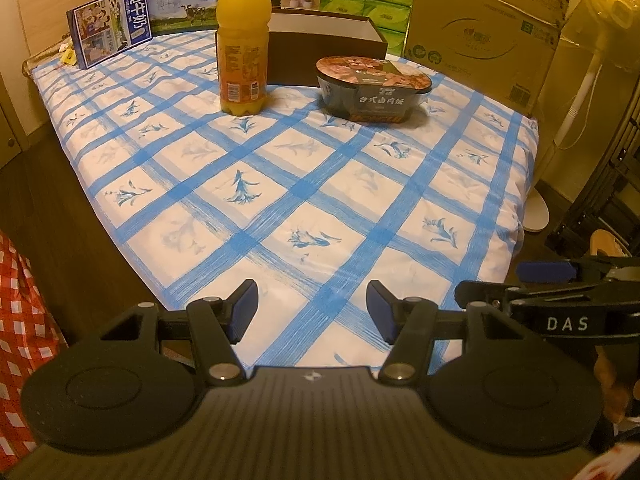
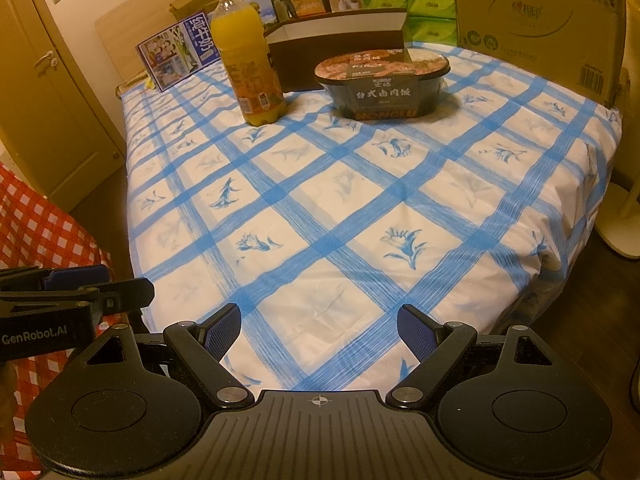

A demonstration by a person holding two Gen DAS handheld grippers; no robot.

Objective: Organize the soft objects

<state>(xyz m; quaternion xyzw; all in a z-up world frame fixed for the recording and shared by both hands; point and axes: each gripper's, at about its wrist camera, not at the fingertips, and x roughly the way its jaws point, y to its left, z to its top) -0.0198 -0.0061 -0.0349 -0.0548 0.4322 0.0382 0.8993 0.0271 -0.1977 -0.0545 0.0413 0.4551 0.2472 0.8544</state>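
Left tool [image 1: 312, 312] gapes empty over the near edge of the bed [image 1: 280, 208]; right tool [image 2: 320, 334] likewise, just beside it. Along the far edge, left to right: milk box [image 1: 110, 30], juice bottle [image 1: 242, 40], open box [image 1: 326, 46], rice bowl [image 1: 372, 88]. We judge the tissue packs [image 1: 368, 0] behind the far edge the soft goods; both tools sit back, nothing engaged yet.
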